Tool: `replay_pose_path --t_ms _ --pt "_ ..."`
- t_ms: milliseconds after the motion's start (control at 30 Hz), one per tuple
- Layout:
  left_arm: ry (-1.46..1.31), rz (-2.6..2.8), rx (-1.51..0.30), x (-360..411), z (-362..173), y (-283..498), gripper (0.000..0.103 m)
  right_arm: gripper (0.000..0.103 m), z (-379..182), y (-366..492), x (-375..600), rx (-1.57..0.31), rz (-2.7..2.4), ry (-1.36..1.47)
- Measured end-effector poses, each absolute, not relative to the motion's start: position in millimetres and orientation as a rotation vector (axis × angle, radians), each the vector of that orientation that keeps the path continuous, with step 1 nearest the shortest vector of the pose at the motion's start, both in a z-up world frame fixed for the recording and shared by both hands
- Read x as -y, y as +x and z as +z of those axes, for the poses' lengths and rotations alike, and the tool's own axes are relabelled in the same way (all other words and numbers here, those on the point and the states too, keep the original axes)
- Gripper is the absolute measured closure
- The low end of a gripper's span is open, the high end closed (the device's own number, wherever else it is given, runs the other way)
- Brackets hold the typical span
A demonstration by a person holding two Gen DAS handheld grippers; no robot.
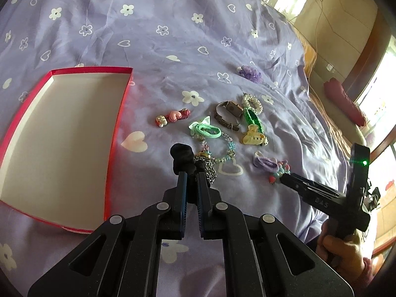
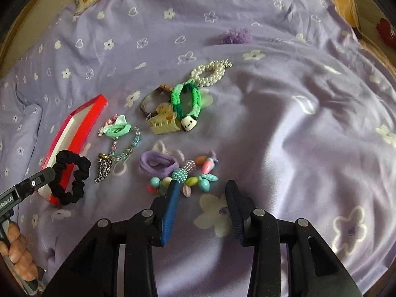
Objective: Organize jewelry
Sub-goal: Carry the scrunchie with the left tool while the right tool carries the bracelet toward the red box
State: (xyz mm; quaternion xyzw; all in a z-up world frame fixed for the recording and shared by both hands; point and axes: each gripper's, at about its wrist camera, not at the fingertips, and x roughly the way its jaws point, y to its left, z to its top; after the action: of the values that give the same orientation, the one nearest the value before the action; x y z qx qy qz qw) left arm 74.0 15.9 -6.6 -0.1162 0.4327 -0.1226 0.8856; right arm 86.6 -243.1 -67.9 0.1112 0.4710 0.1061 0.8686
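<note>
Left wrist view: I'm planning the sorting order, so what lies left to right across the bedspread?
Red box → pink clip → black scrunchie in the left gripper → watch → purple hair tie → right gripper.

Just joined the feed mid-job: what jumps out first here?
The shallow red-rimmed box lies empty on the purple flowered bedspread, left of a jumble of trinkets. The left gripper pinches a black fabric scrunchie, while the right gripper, jaws open, hovers by the pastel beaded bracelet.
</note>
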Motion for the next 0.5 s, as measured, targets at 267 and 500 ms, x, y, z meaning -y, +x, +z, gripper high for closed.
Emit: replay_pose_path --t_ms 267,500 --pt "-0.247 -0.257 -0.882 -17.8 0.4 66.5 0.097 0.097 -47.8 75.9 238.2 -0.879 0.262 0.226" --pt "-0.261 -0.253 -0.843 -30.8 14.5 55.7 0.097 0.097 -12.1 67.9 225.5 -0.807 0.323 0.244"
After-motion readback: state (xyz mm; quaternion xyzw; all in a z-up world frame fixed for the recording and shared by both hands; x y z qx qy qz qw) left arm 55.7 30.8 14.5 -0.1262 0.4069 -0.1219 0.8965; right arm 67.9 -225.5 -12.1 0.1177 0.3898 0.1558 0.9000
